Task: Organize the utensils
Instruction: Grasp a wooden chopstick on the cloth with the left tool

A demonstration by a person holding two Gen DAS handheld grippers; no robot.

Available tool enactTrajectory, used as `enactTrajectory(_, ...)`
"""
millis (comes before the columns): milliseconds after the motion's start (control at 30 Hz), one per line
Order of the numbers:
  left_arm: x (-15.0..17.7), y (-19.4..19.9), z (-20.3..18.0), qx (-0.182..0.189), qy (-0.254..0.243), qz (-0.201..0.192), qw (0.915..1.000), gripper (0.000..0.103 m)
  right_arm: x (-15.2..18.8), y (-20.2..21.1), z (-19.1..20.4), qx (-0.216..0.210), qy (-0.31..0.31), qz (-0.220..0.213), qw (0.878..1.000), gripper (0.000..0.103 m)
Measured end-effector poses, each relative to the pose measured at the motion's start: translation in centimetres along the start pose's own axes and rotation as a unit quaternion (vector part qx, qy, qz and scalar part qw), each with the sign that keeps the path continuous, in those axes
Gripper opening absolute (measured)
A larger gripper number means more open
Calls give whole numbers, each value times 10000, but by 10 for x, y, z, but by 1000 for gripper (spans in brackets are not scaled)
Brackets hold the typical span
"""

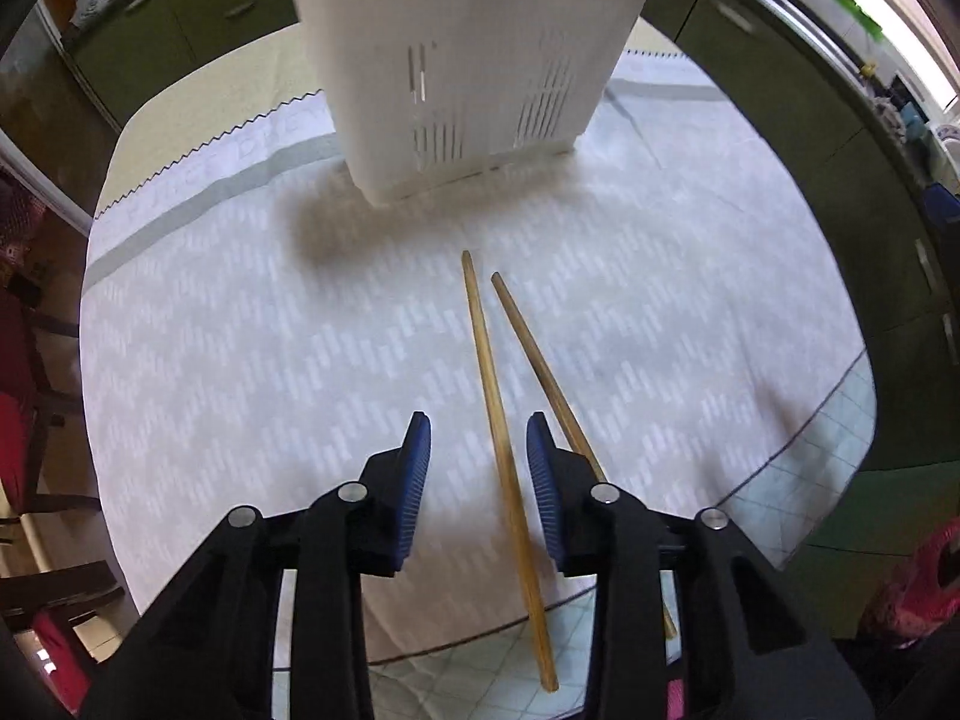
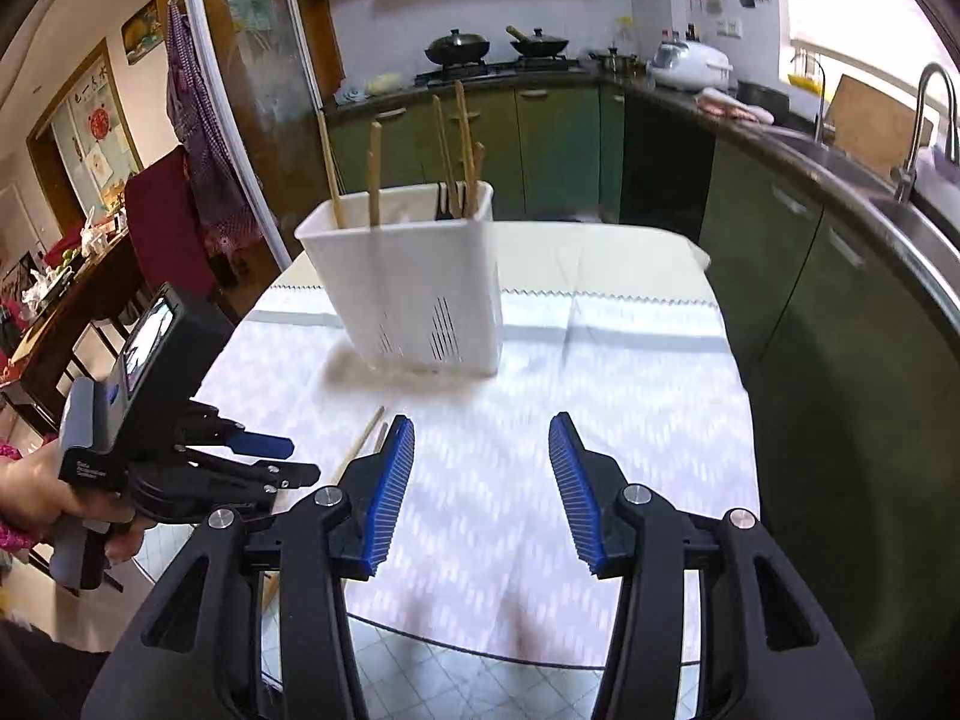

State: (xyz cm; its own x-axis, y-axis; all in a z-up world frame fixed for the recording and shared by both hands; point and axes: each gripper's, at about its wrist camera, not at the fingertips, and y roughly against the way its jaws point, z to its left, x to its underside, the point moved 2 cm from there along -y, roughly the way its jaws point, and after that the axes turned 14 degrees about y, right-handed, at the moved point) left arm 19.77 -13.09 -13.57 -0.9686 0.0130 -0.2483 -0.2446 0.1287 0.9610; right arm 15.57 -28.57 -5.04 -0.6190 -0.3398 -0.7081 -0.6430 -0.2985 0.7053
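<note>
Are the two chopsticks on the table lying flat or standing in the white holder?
Lying flat. Both chopsticks rest on the patterned cloth in front of the white holder, outside it, one passing between the open left gripper.

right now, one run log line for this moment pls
left gripper: open over chopsticks | right gripper: open, empty | holder: upright on cloth

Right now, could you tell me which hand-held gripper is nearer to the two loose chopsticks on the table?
Left hand-held gripper: one of the chopsticks lies between its open jaws. Right hand-held gripper hovers beside them.

White holder (image 1: 468, 60) top cut off, right chopstick (image 1: 540, 354) partly behind pad, cloth (image 2: 492, 480) perhaps motion-blurred
</note>
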Motion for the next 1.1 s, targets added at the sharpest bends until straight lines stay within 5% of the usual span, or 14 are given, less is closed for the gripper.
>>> enactTrajectory(333,-7,-33,-7,-146,70,366,9992,24,1,-2,-8,-93,-44,15,9999,47)
enactTrajectory(567,-9,-40,-5,-222,-7,404,9989,9,-3,-12,-11,-111,-86,158,9998,48)
enactTrajectory(967,9,-29,60,-362,184,432,9982,8,5,-109,80,-832,814,1442,9827,50)
enactTrajectory(1100,12,-25,82,-357,302,396,9981,8,6,-143,105,-755,1068,1854,9739,50)
